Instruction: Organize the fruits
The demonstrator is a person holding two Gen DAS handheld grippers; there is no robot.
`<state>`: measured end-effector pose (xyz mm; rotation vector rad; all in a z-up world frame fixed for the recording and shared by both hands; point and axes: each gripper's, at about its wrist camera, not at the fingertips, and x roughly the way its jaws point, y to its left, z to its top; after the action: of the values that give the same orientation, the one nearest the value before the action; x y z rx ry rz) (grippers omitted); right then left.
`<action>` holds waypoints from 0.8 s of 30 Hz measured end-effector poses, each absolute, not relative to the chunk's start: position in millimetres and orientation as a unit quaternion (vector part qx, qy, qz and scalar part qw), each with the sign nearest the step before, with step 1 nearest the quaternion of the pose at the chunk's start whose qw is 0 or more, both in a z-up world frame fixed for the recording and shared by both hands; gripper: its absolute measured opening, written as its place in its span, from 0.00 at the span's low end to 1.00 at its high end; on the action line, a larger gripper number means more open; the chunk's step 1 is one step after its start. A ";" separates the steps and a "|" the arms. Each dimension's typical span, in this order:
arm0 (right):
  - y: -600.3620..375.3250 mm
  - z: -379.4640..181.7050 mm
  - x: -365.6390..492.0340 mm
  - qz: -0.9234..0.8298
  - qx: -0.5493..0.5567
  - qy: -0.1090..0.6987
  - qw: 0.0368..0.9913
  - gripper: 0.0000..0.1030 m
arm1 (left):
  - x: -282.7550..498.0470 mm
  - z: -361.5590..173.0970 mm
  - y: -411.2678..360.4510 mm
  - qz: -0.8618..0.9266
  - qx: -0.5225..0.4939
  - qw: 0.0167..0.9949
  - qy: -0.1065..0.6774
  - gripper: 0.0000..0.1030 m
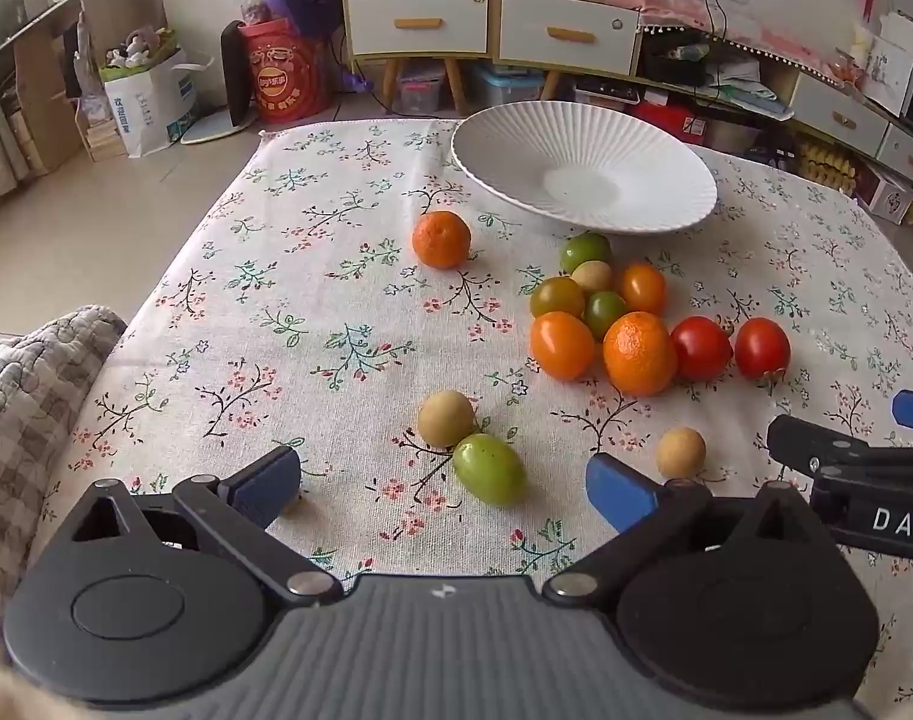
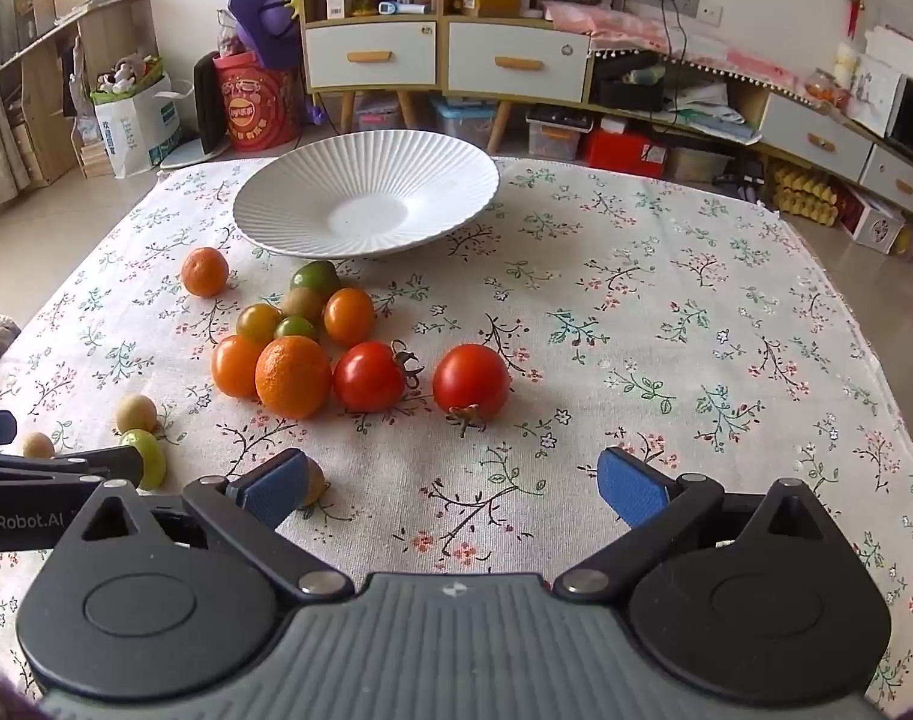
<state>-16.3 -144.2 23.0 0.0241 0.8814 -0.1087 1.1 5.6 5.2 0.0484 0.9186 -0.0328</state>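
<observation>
A ribbed white plate (image 1: 516,138) (image 2: 300,192) stands empty at the back of the floral cloth. In front of it lies a cluster of orange, green and red tomatoes around a mandarin (image 1: 639,353) (image 2: 293,376). Another mandarin (image 1: 441,239) sits alone to the left. My left gripper (image 1: 444,483) is open, low over the cloth, with a green tomato (image 1: 489,468) between its fingers, untouched, and a beige round fruit (image 1: 446,418) just beyond. My right gripper (image 2: 453,486) is open and empty, with a red tomato (image 2: 470,381) a little ahead of it.
Another beige fruit (image 1: 680,451) lies by the left gripper's right finger, and one (image 2: 312,483) sits behind the right gripper's left finger. A quilted cushion (image 1: 30,384) borders the table's left edge. Cabinets, boxes and a red bucket (image 1: 282,75) stand on the floor beyond the table.
</observation>
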 end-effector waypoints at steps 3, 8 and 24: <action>-145.2 23.8 -15.6 -0.053 0.015 0.426 0.903 0.99 | 1.3 4.6 4.5 -0.015 0.025 0.896 0.443 0.93; -146.1 24.9 -15.5 -0.053 0.016 0.425 0.904 0.99 | 1.6 3.8 3.4 -0.015 0.026 0.896 0.443 0.93; -147.8 23.3 -15.3 -0.060 0.011 0.433 0.899 0.99 | 2.0 5.8 -1.6 -0.015 0.028 0.899 0.437 0.93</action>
<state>-15.3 -147.8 23.3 0.0226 0.8963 -0.1252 2.0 -1.6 5.8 0.0575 0.9048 -0.0315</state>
